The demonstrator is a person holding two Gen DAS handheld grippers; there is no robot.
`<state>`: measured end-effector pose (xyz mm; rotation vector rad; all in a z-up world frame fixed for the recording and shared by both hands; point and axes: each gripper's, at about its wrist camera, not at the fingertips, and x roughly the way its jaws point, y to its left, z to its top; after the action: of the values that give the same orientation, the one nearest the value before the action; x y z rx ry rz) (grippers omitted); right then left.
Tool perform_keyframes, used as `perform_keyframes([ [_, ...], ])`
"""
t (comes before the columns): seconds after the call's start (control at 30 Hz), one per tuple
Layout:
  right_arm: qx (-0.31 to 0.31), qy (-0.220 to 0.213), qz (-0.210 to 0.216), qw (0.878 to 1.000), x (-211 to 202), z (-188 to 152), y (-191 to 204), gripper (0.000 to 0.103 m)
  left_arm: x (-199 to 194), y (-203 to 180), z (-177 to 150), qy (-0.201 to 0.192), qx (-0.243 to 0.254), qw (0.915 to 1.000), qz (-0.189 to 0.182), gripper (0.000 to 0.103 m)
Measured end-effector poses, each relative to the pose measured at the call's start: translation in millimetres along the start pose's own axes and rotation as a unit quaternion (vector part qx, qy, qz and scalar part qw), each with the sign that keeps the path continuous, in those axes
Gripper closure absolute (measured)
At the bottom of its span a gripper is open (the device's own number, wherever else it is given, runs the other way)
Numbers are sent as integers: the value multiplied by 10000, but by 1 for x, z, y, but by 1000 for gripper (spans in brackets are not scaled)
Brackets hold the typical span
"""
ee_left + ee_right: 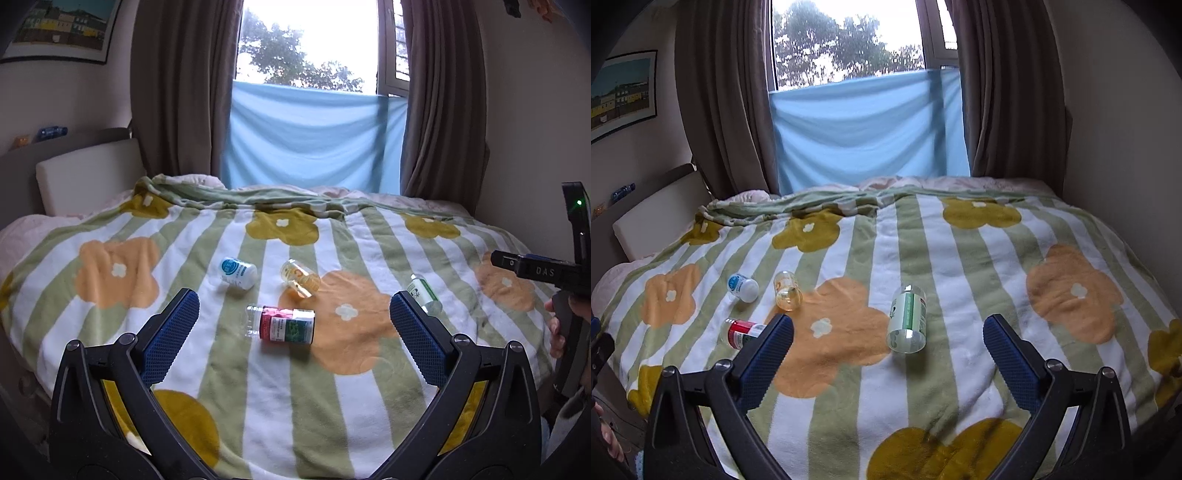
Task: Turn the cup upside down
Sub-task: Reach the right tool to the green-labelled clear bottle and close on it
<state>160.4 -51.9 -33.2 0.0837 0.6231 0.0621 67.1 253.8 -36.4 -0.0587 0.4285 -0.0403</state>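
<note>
We hold our left gripper [293,328] and right gripper [888,354] wide open and empty. The yellow cup [300,278] lies on its side on the soft blanket [280,406], far left. It may roll away or tip over.

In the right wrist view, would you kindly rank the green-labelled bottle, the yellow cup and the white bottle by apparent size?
1. green-labelled bottle: clearly largest, though it also lies nearest the camera, so some of that may be nearness.
2. and 3. yellow cup and white bottle: they look alike in size on the blanket, so I would not rank them.
</note>
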Motion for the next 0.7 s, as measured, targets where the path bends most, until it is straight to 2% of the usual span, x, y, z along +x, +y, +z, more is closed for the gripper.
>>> perform_keyframes([
  [0.13, 148, 854, 279, 9958, 73, 19, -23, 1, 36, 6, -8, 448, -83, 9990, 15, 0],
  [0.33, 178, 1835, 330, 9823, 171, 33, -33, 1, 81, 15, -28, 959, -113, 9953, 71, 0],
  [0.43, 120, 2476, 218, 9685, 221, 32, -35, 1, 98, 17, -36, 1188, -126, 9928, 43, 0],
  [0.53, 222, 3173, 204, 9478, 265, 24, -39, 1, 111, 17, -43, 1388, -108, 9902, 32, 0],
  [0.63, 329, 3606, 150, 9320, 290, 13, -42, 1, 121, 16, -50, 1530, -102, 9882, 13, 0],
  [0.7, 371, 3715, 116, 9276, 298, 6, -44, 1, 124, 14, -53, 1589, -114, 9872, -5, 0],
])
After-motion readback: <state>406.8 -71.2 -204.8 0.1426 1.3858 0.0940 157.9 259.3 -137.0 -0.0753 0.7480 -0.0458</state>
